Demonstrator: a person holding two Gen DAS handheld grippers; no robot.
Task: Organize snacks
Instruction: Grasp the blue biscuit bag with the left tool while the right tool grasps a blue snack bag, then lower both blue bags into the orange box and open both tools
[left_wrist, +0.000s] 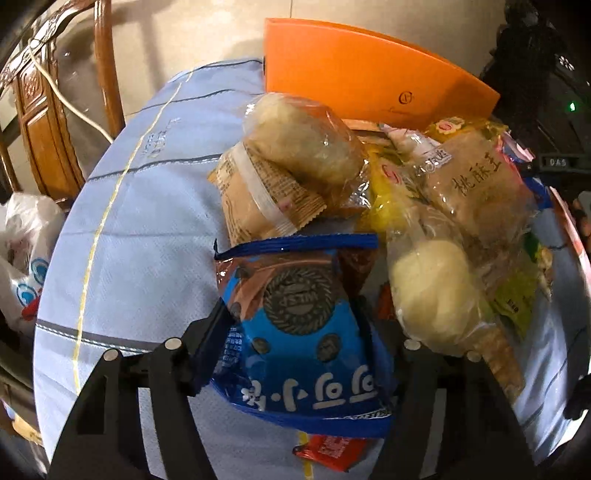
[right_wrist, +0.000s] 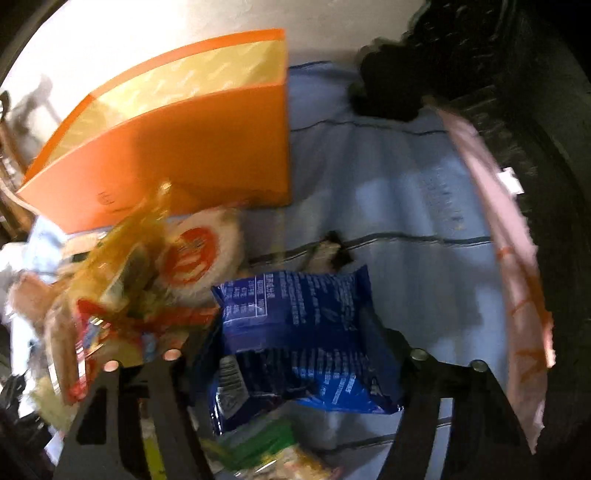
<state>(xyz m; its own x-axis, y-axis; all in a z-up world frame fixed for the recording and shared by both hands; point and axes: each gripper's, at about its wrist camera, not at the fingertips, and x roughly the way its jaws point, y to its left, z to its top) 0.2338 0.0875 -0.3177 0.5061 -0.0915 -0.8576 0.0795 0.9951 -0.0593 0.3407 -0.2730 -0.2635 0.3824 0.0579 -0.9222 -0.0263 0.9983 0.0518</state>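
A: The left gripper (left_wrist: 295, 332) has its black fingers closed in on a bright blue foil packet printed with a round chocolate sandwich biscuit (left_wrist: 295, 325), pinching it from both sides. The packet hangs tilted over the pale blue striped tablecloth (left_wrist: 129, 258).

B: And the right gripper (right_wrist: 295, 343)?

A: It grips a dark blue foil snack packet covered in small white print (right_wrist: 306, 332), crumpled between its two fingers (that view is smeared with motion blur, so the finer detail is lost).

B: Where does the rest of the snack heap lie?

A: From the left wrist, just beyond the biscuit packet, a tan paper-look wrapper with a white band (left_wrist: 258, 192) sits under a clear bag holding a pale round pastry (left_wrist: 303, 144). To the right lie a clear wrapper with a cream-coloured bun (left_wrist: 432, 288) and a clear packet of beige cake with Chinese lettering (left_wrist: 476, 184), overlapping a yellow wrapper (left_wrist: 384, 195). A small red packet (left_wrist: 332, 452) lies on the cloth beneath the held biscuit packet.

B: And the box?

A: An orange cardboard box with a gold inner lining (right_wrist: 177, 155) stands open behind the pile, touching its far edge. In the right view a white packet with a red round logo (right_wrist: 195, 258) leans just in front of it.

B: Anything around the table?

A: A carved wooden chair (left_wrist: 44, 122) stands to the left, with a white cable (left_wrist: 70, 103) draped across it.
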